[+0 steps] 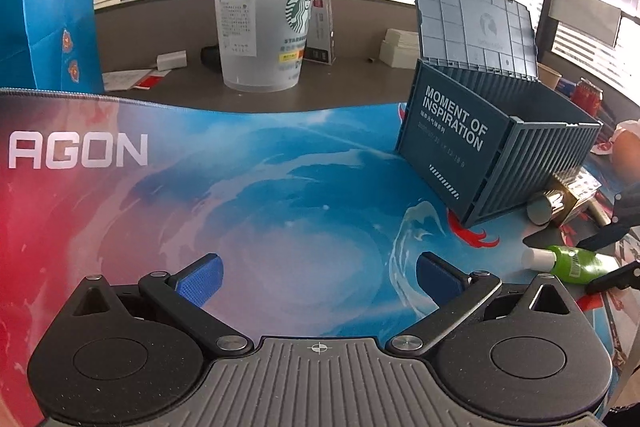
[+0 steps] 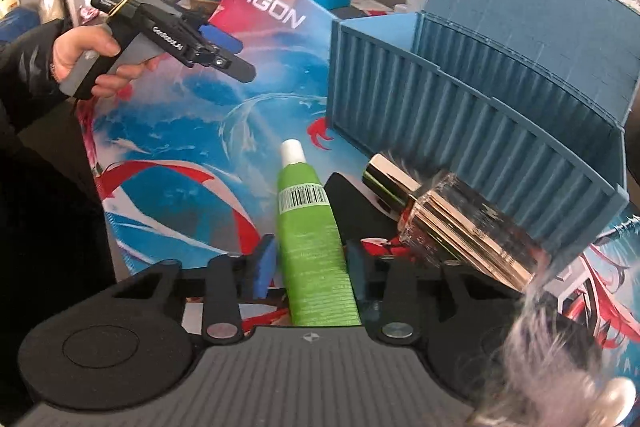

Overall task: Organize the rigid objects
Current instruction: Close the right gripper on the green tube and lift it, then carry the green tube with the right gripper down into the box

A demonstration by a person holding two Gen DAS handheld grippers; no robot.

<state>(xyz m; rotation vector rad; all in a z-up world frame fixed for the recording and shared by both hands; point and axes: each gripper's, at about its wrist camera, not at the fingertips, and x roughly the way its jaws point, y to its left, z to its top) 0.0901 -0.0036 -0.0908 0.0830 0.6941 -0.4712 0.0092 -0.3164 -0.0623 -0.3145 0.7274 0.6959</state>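
While your right gripper (image 2: 308,263) jaws close on the green tube (image 2: 312,247), lengthwise up-frame, your left gripper (image 1: 318,279) gapes empty, farther off.

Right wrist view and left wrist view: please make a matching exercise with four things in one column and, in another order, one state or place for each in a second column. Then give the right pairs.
Things:
1. green tube
2. blue container box
3. Starbucks cup
4. left gripper

States or places:
A. stands upright on the bare desk behind the mat
B. lies between the fingers of the right gripper
C. open, with nothing between its fingers
D. lid raised, stands on the mat

Pairs: 1-B, 2-D, 3-A, 4-C
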